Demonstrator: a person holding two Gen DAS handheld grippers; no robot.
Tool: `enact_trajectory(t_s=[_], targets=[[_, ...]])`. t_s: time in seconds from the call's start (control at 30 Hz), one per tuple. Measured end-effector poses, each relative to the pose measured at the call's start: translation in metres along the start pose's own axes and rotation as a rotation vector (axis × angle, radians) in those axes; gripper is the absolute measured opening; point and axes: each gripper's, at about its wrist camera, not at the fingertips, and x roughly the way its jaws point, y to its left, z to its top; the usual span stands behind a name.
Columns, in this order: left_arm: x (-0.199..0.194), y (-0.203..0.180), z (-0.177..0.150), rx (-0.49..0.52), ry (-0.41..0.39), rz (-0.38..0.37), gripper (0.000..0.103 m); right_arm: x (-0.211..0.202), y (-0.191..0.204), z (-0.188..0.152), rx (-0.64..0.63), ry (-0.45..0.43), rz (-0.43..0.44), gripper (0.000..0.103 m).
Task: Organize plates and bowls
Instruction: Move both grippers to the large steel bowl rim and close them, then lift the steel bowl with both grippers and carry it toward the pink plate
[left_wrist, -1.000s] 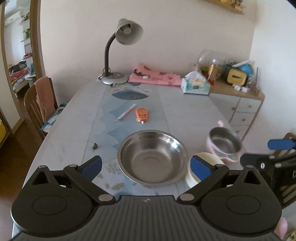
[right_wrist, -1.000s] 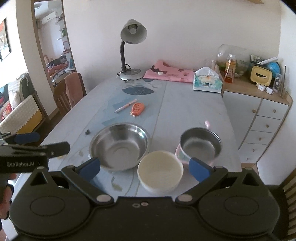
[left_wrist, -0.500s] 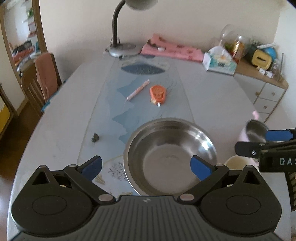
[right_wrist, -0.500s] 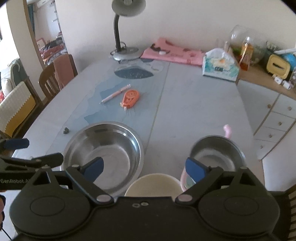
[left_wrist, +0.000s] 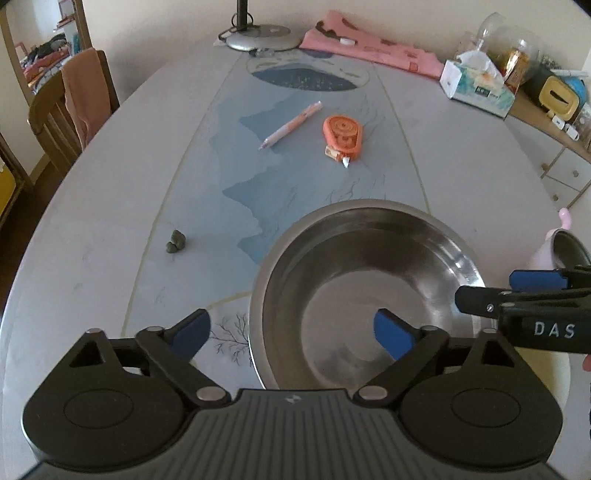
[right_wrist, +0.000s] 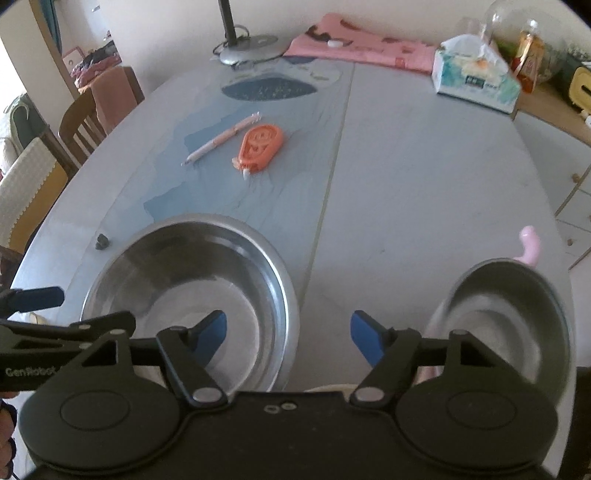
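Both claws are dropping lower toward the tabletop (left_wrist: 110, 192) than a second ago — the bowls are looming larger.

My left claw (left_wrist: 291, 332) is narrowing a little but released, straddling the near-left rim of the large steel bowl (left_wrist: 369, 280). My right claw (right_wrist: 288, 332) is closing too — still empty, hanging between that bowl and the pink-handled steel bowl (right_wrist: 506, 314), with the cream bowl (right_wrist: 332, 388) just beneath it.

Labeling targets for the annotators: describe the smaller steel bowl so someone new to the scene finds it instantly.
Start at the grey oval table and find the large steel bowl near its front edge. The smaller steel bowl sits to its right, close to the table's right edge. Unlike the plain big bowl, it has a pink outer shell and a pink handle at its far rim.
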Motion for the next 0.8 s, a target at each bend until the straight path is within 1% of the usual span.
enact_trajectory(t_s=[0.07,0.1,0.13,0.2,0.27,0.3,0.37,0.43,0.53,0.67,0.73,0.8], targets=[[0.005,0.001,0.002,-0.006,0.011,0.005,0.092,0.005,0.000,0.000,0.003,0.013,-0.001,0.070],[0.008,0.001,0.003,-0.010,0.017,0.003,0.088,0.008,0.000,-0.001,0.007,0.020,0.002,0.067],[0.010,0.002,0.004,-0.016,0.025,0.001,0.079,0.009,-0.001,-0.001,0.009,0.024,0.004,0.064],[0.014,0.004,0.005,-0.032,0.046,-0.010,0.068,0.012,-0.001,-0.001,0.012,0.030,0.010,0.059],[0.016,0.007,0.004,-0.046,0.060,-0.021,0.066,0.013,-0.001,-0.003,0.014,0.035,0.014,0.054],[0.017,0.007,0.004,-0.048,0.063,-0.019,0.064,0.013,-0.001,-0.004,0.014,0.039,0.015,0.049],[0.017,0.006,0.003,-0.045,0.067,-0.015,0.056,0.014,-0.001,-0.005,0.018,0.044,0.017,0.045],[0.017,0.006,0.003,-0.048,0.073,-0.013,0.045,0.013,-0.001,-0.006,0.026,0.045,0.020,0.040],[0.017,0.008,0.002,-0.058,0.075,0.007,0.036,0.012,0.000,-0.006,0.036,0.045,0.030,0.031],[0.016,0.013,0.002,-0.084,0.083,0.017,0.030,0.011,0.003,-0.006,0.041,0.044,0.015,0.024],[0.015,0.017,0.001,-0.097,0.082,0.030,0.026,0.009,0.003,-0.006,0.047,0.045,0.010,0.016],[0.011,0.020,0.000,-0.105,0.074,0.034,0.022,0.006,0.004,-0.006,0.050,0.040,0.013,0.014]])
